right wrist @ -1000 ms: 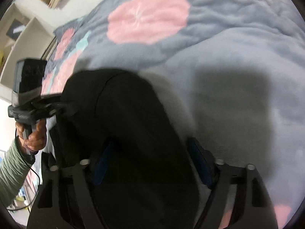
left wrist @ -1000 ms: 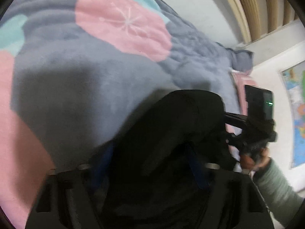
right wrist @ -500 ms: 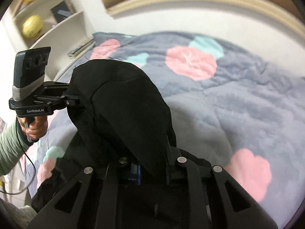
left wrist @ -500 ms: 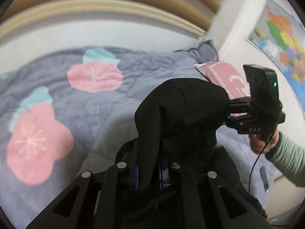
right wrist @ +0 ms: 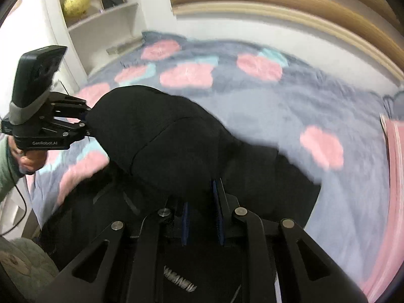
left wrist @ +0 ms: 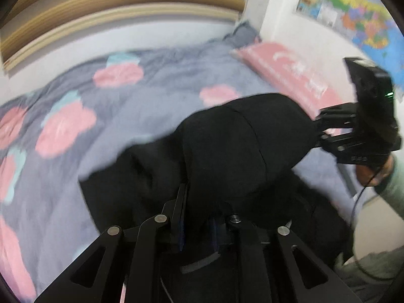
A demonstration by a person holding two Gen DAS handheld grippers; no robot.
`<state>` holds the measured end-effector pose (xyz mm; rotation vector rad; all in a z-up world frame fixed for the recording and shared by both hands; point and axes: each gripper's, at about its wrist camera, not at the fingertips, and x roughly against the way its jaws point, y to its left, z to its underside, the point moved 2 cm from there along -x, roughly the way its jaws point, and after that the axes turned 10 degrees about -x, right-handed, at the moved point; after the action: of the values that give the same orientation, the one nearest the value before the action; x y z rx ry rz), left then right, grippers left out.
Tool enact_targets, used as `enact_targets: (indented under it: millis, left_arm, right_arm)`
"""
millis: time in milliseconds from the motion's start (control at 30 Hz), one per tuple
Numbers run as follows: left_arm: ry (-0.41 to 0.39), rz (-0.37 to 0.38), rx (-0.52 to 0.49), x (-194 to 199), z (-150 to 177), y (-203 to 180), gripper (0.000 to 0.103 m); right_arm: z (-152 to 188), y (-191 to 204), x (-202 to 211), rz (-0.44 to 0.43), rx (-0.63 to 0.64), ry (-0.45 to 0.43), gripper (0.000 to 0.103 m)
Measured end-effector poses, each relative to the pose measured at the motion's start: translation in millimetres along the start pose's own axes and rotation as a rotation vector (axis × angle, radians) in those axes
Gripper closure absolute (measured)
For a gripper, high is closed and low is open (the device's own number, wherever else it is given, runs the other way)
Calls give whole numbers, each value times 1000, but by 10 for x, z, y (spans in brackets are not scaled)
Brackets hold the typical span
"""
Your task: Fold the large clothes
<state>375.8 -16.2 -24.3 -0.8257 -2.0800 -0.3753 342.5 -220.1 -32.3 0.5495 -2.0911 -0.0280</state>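
Observation:
A large black garment hangs lifted above the bed, stretched between my two grippers. My left gripper is shut on one edge of it, cloth bunched over the fingertips. My right gripper is shut on the other edge of the same garment. The right gripper shows at the right of the left wrist view, and the left gripper shows at the left of the right wrist view. The garment's lower part trails on the bed below. The image is motion-blurred.
The bed is covered by a grey quilt with pink and teal flowers. A pink pillow lies by the wall with a map. White shelves stand at the bed's other end. A wooden headboard runs behind.
Both grippers closed on the black garment and rose from close above the quilt, lifting the garment up and towards me. The views now take in the whole bed.

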Motion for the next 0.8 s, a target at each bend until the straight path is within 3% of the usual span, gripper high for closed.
enact_targets:
  millis: [167, 233, 300, 433, 467, 500, 533, 633, 733, 800]
  left_arm:
    - [200, -30, 114, -497, 815, -155, 83]
    - [284, 7, 181, -672, 1130, -158, 83]
    - [316, 25, 223, -665, 1297, -170, 83]
    - [183, 49, 242, -166, 1183, -168, 83]
    - [132, 43, 251, -16, 1053, -102, 83]
    - [83, 37, 262, 107, 916, -24, 83]
    - [38, 33, 272, 204, 784, 49, 82]
    - [-111, 58, 316, 356, 207, 343, 75]
    - [-147, 94, 327, 194, -176, 497, 72]
    - [-122, 127, 342, -53, -295, 576, 72]
  right_arm:
    - [766, -122, -431, -31, -190, 179, 74]
    - [912, -210, -522, -32, -256, 225, 74]
    - [990, -323, -483, -42, -324, 243, 74]
    - [664, -418, -99, -61, -368, 152, 69]
    - [492, -407, -4, -70, -363, 117, 62]
    - [295, -365, 87, -78, -350, 75, 47]
    - [158, -313, 172, -83, -334, 40, 42]
    - [-353, -65, 193, -109, -267, -28, 38]
    - [-691, 238, -38, -73, -207, -32, 38]
    - [-730, 311, -298, -15, -194, 10, 38]
